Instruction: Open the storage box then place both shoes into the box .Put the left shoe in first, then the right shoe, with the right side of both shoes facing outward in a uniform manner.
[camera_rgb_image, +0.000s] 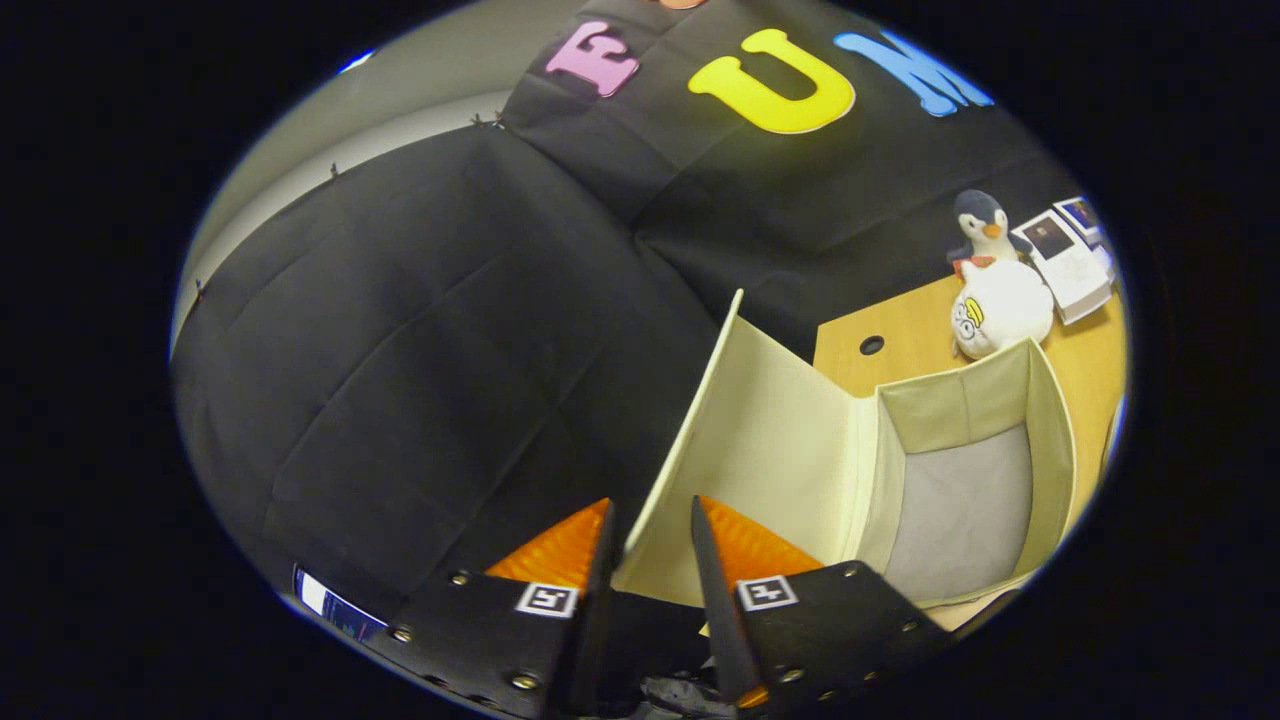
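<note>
Gripper (650, 530): your fingers sit narrow, pinching the lid's (760, 440) lower edge between them.
Storage box (965, 500): lower right on the desk (1085, 370), mouth open, lid raised upright, long edge running up-frame.
Beyond: penguin plush (995, 285).

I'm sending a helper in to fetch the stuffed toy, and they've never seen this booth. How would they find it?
Start at the wooden table with the open cream fabric storage box, whose raised lid the gripper has between its fingers. Beyond the box's far wall, beside small photo cards, sits the plush penguin. It's the only soft, rounded thing there: dark head, orange beak, white belly.
</note>
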